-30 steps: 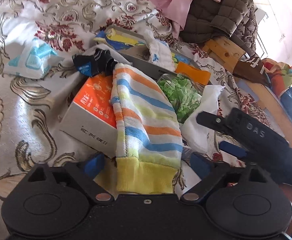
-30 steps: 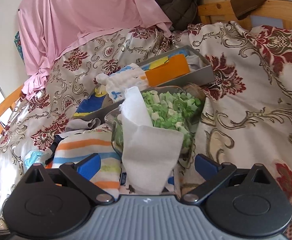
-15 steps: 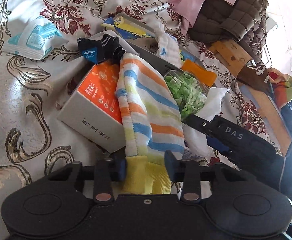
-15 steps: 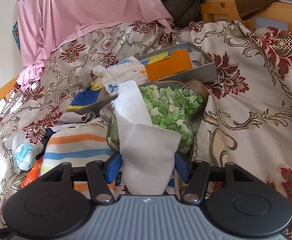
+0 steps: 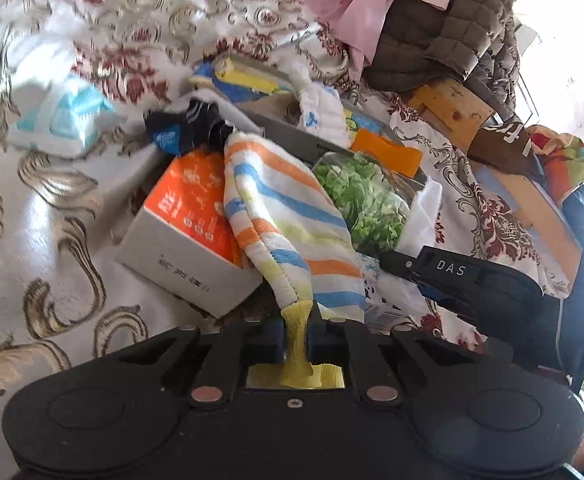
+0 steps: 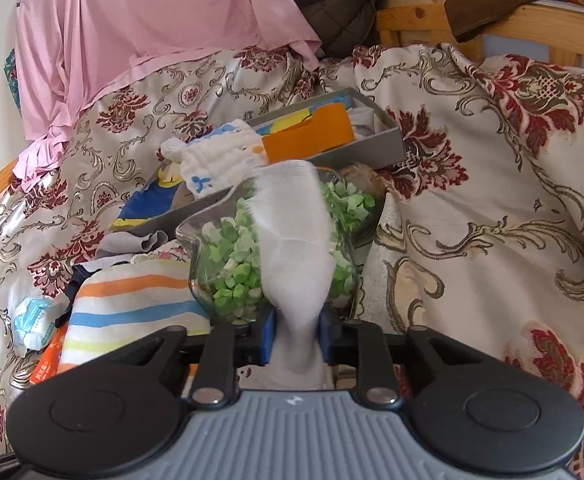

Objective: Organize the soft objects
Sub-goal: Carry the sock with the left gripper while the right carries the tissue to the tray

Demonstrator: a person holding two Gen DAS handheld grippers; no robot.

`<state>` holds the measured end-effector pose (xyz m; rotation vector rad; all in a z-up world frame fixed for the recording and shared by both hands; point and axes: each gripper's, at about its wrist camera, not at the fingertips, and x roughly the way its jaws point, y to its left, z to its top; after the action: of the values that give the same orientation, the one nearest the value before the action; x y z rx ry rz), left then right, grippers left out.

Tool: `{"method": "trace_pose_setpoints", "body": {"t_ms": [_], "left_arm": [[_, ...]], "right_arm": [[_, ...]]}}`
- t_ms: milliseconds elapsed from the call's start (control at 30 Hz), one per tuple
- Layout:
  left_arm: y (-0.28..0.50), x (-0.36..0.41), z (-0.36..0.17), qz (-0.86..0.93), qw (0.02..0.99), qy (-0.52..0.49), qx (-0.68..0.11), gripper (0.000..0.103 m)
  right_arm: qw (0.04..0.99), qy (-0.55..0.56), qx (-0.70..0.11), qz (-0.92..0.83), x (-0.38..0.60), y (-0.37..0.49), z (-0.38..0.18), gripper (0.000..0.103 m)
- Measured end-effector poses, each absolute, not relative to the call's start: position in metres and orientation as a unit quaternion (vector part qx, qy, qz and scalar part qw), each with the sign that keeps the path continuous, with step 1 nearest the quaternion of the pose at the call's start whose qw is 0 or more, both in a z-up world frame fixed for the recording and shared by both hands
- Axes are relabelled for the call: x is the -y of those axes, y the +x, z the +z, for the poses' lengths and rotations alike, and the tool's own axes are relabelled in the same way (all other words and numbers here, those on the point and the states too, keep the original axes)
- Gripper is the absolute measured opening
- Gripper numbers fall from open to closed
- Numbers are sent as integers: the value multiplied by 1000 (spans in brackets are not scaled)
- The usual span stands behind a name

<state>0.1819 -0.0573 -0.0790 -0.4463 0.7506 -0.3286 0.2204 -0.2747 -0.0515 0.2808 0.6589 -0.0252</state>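
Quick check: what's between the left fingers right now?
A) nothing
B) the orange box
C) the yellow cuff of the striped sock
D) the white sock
C: the left gripper is closing on the striped sock, its yellow cuff bunched between the fingers.

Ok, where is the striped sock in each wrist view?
Left wrist: the striped sock lies centre frame, its yellow cuff pinched between the closing left gripper.
Right wrist: lower left, beside the right gripper.
Shared landmark: the glass jar of green pieces.
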Motion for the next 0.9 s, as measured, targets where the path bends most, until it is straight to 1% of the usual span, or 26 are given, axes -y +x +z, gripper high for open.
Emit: {"method": "trace_pose_setpoints", "body": {"t_ms": [200, 400, 600, 900], "left_arm": [[169, 59, -67, -122, 909, -173, -358, 9], [154, 48, -58, -50, 921, -158, -354, 9], [144, 37, -42, 14, 941, -119, -315, 9], [146, 40, -3, 25, 968, -78, -235, 8]], "right_arm": [[945, 106, -310, -14, 269, 214, -43, 18], [952, 86, -293, -13, 264, 205, -35, 18], [957, 82, -279, -1, 263, 199, -28, 18], [965, 63, -255, 28, 254, 192, -18, 18]]}}
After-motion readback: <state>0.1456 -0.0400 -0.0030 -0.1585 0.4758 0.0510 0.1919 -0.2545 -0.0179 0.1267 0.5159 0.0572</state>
